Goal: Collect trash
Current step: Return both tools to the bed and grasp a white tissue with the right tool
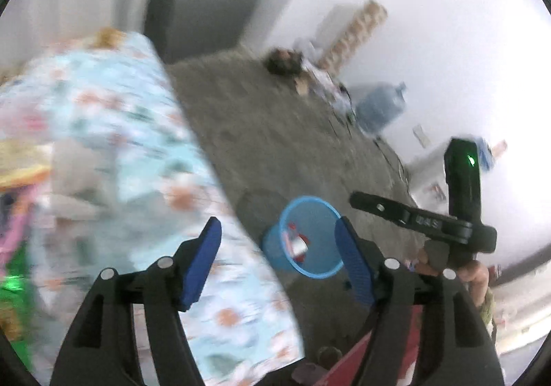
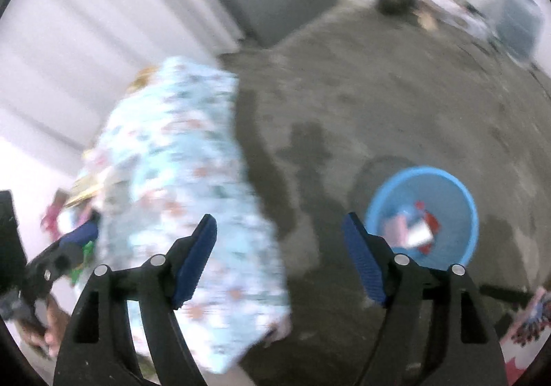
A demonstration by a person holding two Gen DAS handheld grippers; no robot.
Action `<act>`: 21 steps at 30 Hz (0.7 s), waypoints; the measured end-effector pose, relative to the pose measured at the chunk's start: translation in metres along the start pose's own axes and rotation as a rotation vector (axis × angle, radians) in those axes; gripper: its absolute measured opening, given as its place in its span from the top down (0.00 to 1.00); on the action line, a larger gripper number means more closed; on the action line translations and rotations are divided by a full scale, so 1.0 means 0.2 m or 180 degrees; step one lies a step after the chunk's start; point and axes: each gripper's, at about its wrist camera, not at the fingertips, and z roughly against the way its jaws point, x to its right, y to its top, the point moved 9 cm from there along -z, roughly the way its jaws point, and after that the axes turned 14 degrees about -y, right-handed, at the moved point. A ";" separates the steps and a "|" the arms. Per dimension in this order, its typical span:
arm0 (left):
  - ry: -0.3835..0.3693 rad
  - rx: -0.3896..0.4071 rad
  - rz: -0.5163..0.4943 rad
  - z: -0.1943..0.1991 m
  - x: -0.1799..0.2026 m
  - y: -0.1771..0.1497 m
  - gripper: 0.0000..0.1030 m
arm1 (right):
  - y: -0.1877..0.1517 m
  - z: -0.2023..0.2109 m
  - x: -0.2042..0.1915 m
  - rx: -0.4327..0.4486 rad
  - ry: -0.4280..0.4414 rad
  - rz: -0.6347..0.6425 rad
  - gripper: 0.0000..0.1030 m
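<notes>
Trash [image 2: 415,229] lies inside the blue mesh wastebasket [image 2: 465,200], red and white scraps at its bottom, and the basket stands on the grey carpet [image 2: 361,93] just beside a bed covered in a pale blue floral sheet [image 2: 179,158]. Both views are heavily blurred (details on the far dresser cannot be made out). The left gripper [image 1: 277,263] has its blue pads spread apart with nothing between them, and the right gripper [image 2: 279,258] is likewise spread and empty, above the carpet beside the basket.
</notes>
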 end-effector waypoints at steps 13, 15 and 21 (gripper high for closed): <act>0.0563 0.0897 0.0766 0.87 -0.75 0.33 0.33 | 0.03 -0.02 -0.83 -0.0340 0.1093 0.0346 0.28; 0.0599 0.0861 0.0960 0.88 -0.87 0.35 0.33 | 0.02 -0.06 -0.92 -0.0418 0.1143 0.0358 0.28; 0.0655 0.0783 0.1367 0.82 -1.19 0.41 0.33 | 0.04 -0.23 -1.12 -0.0579 0.1130 0.0412 0.29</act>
